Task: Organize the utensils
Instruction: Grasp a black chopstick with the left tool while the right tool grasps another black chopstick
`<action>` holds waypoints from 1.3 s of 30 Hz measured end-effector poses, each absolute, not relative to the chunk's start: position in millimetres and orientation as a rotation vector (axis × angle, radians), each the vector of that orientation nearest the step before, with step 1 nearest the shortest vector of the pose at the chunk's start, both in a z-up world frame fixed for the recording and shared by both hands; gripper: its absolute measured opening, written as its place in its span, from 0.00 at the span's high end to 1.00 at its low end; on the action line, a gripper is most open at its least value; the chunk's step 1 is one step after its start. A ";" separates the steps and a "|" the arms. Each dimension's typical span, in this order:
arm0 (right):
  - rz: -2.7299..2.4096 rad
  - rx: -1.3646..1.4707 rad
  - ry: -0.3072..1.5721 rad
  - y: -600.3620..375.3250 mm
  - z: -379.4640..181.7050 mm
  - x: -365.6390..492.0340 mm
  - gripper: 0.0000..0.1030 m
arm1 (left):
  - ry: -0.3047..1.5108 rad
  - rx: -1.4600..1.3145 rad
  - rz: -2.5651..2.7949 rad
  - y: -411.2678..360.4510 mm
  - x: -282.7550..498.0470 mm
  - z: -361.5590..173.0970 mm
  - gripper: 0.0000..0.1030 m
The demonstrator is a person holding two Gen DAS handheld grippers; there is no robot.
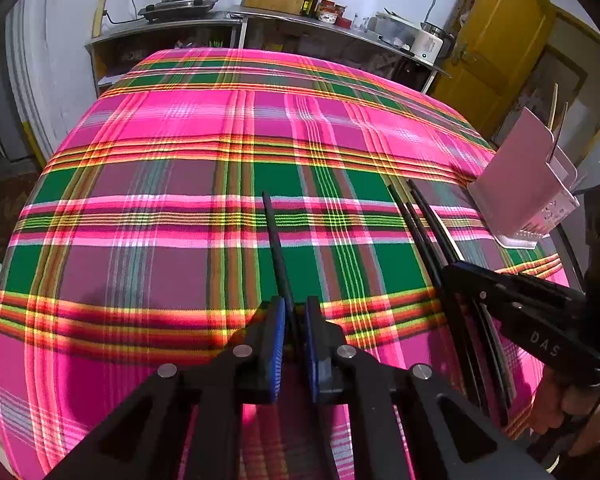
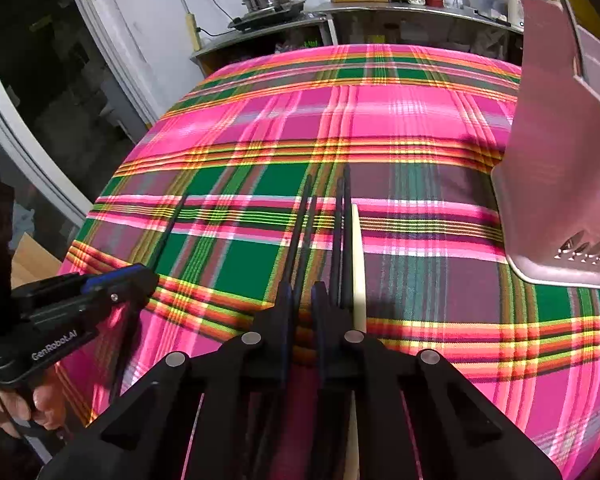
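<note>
Gripping one black chopstick, my left gripper points it toward mid-frame over the plaid tablecloth. My right gripper, at lower centre of its view, is pinched on another black chopstick, beside more chopsticks and a cream utensil. A pink utensil holder stands at far right.
</note>
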State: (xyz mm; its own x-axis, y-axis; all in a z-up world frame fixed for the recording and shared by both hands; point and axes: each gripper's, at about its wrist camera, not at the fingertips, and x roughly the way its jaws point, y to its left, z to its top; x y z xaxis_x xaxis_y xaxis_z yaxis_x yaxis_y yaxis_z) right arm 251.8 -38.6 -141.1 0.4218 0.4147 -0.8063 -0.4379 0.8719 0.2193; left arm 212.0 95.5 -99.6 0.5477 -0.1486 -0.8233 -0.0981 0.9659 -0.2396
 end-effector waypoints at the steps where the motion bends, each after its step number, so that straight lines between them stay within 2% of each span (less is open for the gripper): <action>1: 0.534 -0.026 1.003 -38.0 -141.5 252.6 0.90 | 0.993 -0.270 -0.030 95.6 213.0 -99.7 0.91; 6: 0.523 -0.071 1.003 -29.7 -141.8 253.5 0.90 | 0.991 -0.267 -0.029 93.9 220.4 -99.5 0.86; 20: 0.513 -0.078 1.022 -23.8 -140.2 263.6 0.92 | 0.994 -0.193 -0.008 85.6 238.7 -100.1 0.86; 22: 0.512 -0.066 1.028 -24.7 -139.4 263.8 0.93 | 0.999 -0.186 0.001 84.4 238.8 -99.8 0.88; 23: 0.514 -0.056 1.033 -25.6 -139.1 264.0 0.93 | 1.004 -0.191 -0.001 84.8 238.8 -99.5 0.94; 30: 0.535 -0.015 0.992 -36.6 -120.4 250.7 0.94 | 0.990 -0.236 -0.038 84.8 225.4 -88.3 0.95; 39: 0.554 0.039 0.892 -56.3 -77.8 223.2 0.94 | 0.896 -0.234 -0.096 75.5 199.9 -41.4 0.95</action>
